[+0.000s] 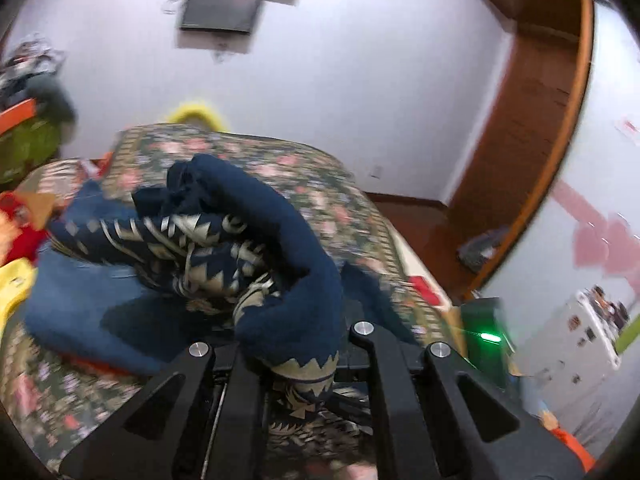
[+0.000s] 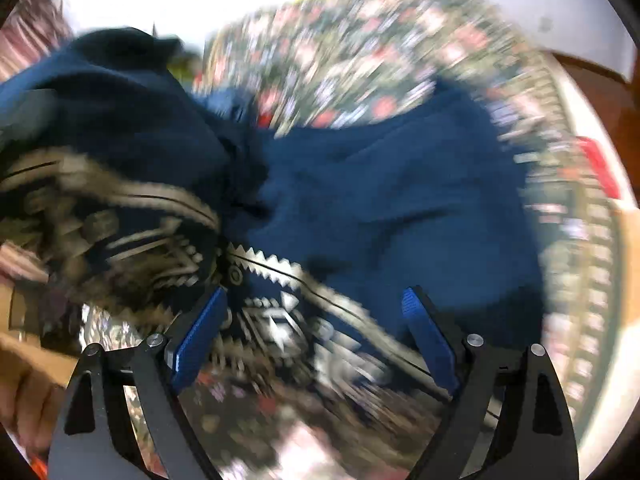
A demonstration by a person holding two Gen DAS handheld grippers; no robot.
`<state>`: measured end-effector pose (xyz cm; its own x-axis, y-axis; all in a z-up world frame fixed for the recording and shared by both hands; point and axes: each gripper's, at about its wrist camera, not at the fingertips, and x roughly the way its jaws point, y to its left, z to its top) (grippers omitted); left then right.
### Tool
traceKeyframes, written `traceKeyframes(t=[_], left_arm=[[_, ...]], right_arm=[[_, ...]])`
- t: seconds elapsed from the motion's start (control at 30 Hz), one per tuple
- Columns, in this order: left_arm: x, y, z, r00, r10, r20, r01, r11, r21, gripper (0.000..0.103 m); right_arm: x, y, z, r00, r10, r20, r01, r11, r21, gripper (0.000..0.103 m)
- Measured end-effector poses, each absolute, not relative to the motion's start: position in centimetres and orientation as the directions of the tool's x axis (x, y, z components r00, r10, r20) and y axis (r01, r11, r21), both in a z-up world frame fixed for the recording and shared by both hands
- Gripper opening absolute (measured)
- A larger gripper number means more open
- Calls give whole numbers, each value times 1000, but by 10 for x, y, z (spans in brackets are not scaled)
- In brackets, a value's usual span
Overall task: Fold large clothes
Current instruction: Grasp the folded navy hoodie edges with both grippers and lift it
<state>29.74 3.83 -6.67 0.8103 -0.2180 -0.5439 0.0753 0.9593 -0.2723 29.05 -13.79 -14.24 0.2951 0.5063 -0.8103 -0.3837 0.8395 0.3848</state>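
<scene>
Floral bedspread (image 1: 248, 160) on bed; wooden door frame (image 1: 532, 140) right; dark screen (image 1: 222, 8) on wall.

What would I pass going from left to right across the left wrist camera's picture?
Red cloth → navy patterned garment, bunched on the floral bedspread and clamped in the left gripper → green indicator light → brown wooden door frame → white cabinet.

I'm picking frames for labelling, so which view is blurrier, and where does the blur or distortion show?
Right wrist view: heavy motion smear across the floral bedspread and the navy garment; only the open right tool is crisp. Left wrist view: milder blur, the garment's pattern readable, wall screen ghosted, wooden door frame bowed by the fisheye lens.
</scene>
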Motion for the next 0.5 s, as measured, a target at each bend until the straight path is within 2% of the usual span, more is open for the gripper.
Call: traceKeyframes(t=[0.13, 0.23, 0.33, 0.4, 0.5], left_arm=[[323, -11, -82, 720, -341, -605, 184, 934, -308, 4], [333, -55, -126, 570, -430, -700, 267, 903, -337, 4], [335, -81, -179, 406, -464, -788, 271, 884, -381, 4], [333, -90, -200, 364, -443, -819, 279, 891, -358, 4], [324, -105, -196, 391, -378, -839, 335, 908, -252, 4]], right_arm=[[264, -211, -121, 440, 356, -824, -298, 924, 239, 87], [252, -256, -116, 478, 275, -834, -228, 956, 184, 87], [242, -290, -115, 482, 240, -843, -153, 970, 188, 87], [235, -304, -114, 490, 232, -841, -119, 973, 199, 87], [227, -314, -107, 515, 241, -823, -106, 970, 218, 87]])
